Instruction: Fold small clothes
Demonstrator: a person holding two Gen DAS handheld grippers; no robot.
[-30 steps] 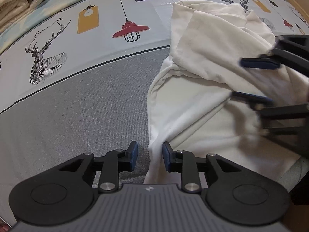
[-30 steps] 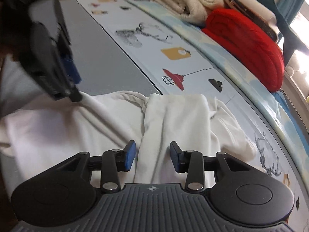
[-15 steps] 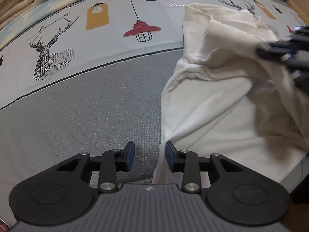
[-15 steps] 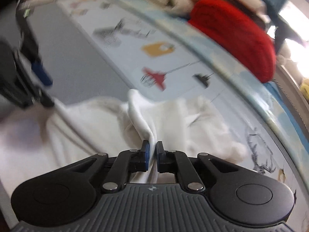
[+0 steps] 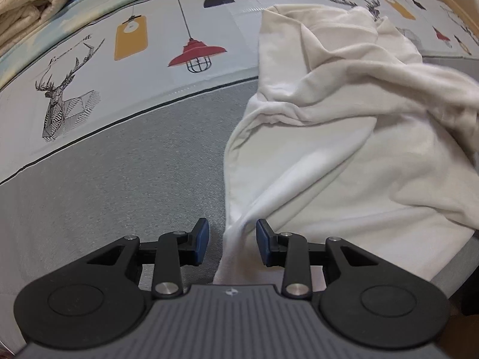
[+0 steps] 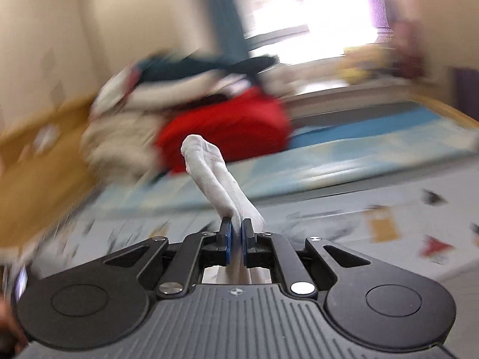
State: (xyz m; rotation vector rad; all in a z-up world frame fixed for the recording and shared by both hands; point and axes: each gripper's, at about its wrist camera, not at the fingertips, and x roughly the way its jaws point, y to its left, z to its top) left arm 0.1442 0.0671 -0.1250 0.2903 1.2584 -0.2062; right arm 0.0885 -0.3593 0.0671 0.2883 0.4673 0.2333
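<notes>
A white garment point(image 5: 344, 137) lies crumpled on the grey and patterned bed cover point(image 5: 119, 161) in the left wrist view. My left gripper point(image 5: 232, 240) is open, low over the cover, with a raised fold of the garment's left edge between its blue pads, not pinched. My right gripper point(image 6: 235, 240) is shut on a fold of the white garment point(image 6: 215, 179), which sticks up from between its pads. The right wrist view is blurred by motion and tilted upward toward the room. The right gripper does not show in the left wrist view.
Folded cream blankets point(image 5: 27, 6) lie at the far left of the bed. In the right wrist view a red bundle point(image 6: 227, 125) and a pile of clothes point(image 6: 167, 83) sit by a bright window point(image 6: 305, 18). A wooden headboard point(image 6: 36, 155) is at left.
My right gripper has shut on a fold of the garment and swung up and away with it, leaving the left wrist view. The garment's right side has lifted. My left gripper stayed open at the edge.
</notes>
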